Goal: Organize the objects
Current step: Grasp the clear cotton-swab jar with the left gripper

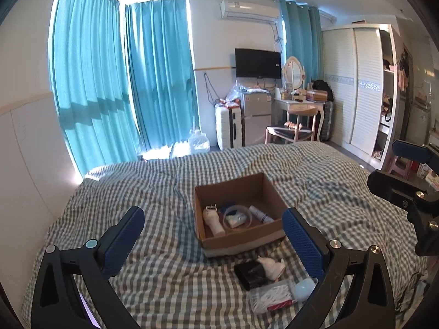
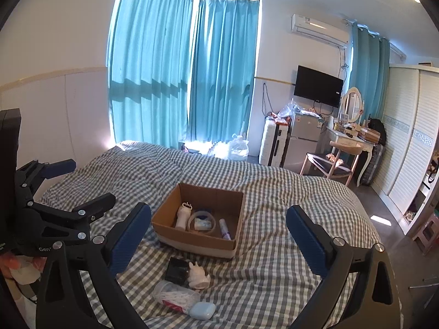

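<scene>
Nearest on the bed (image 2: 274,192), 4 things are still loose: an earbud case (image 2: 202,310), a swab tub (image 2: 175,297), a black box (image 2: 177,270) and a white figurine (image 2: 199,274). Beyond them the cardboard box (image 2: 197,242) already holds about 4 items, so roughly half is done. The left gripper (image 1: 214,244) and right gripper (image 2: 219,241) both have their jaws spread wide and empty.

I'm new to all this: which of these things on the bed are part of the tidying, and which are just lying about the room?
Part of the job: cardboard box, black charger, white toy, cotton swabs, blue case.

Just lying about: suitcase, chair, television.
</scene>
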`<state>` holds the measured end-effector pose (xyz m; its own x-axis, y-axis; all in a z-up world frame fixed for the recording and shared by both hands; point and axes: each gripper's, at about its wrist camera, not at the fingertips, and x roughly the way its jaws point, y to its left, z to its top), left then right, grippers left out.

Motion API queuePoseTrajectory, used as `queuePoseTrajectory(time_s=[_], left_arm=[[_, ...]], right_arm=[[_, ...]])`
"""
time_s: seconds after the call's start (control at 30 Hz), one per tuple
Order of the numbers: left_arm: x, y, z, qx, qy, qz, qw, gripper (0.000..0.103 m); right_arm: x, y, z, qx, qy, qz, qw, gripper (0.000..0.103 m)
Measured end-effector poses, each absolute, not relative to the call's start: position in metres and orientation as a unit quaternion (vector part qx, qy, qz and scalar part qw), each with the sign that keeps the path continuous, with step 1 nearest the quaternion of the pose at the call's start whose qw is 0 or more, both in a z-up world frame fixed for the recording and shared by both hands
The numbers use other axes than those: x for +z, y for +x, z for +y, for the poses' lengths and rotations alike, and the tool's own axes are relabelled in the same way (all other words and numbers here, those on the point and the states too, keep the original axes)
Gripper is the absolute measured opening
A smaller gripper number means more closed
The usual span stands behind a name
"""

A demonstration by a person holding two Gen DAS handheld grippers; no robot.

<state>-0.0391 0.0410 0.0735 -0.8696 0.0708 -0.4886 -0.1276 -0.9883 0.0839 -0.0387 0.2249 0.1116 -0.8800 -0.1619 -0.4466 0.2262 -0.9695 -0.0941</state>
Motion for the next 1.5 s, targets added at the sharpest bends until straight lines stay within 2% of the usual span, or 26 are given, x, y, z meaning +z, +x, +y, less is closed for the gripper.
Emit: queuePoseTrajectory(time_s=[0.53, 0.8, 1.07, 1.4, 1.5], left_arm=[[-0.062, -0.063, 0.046, 0.924, -0.377, 0.038, 0.046, 0.103], [-0.119, -0.068, 0.070, 0.895, -0.438, 0.034, 0.078, 0.103], [-0.134, -0.063, 0.098, 0.881, -0.454, 0.030, 0.127, 0.103], [-0.160, -0.090, 0.120, 0.868, -0.477, 0.006, 0.138, 0.103], [-0.168, -0.096, 0.118, 0.863, -0.484, -0.004, 0.146, 0.095]], right_arm=[[-0.034, -0.070, 0.228, -0.934, 0.335, 0.090, 0.092, 0.099], [-0.091, -0.075, 0.248, -0.918, 0.381, 0.069, 0.087, 0.099], [-0.105, -0.074, 0.270, -0.916, 0.394, 0.038, 0.061, 0.099], [-0.106, -0.074, 0.288, -0.916, 0.399, 0.021, 0.034, 0.099], [-0.107, -0.074, 0.288, -0.916, 0.399, 0.021, 0.034, 0.099]])
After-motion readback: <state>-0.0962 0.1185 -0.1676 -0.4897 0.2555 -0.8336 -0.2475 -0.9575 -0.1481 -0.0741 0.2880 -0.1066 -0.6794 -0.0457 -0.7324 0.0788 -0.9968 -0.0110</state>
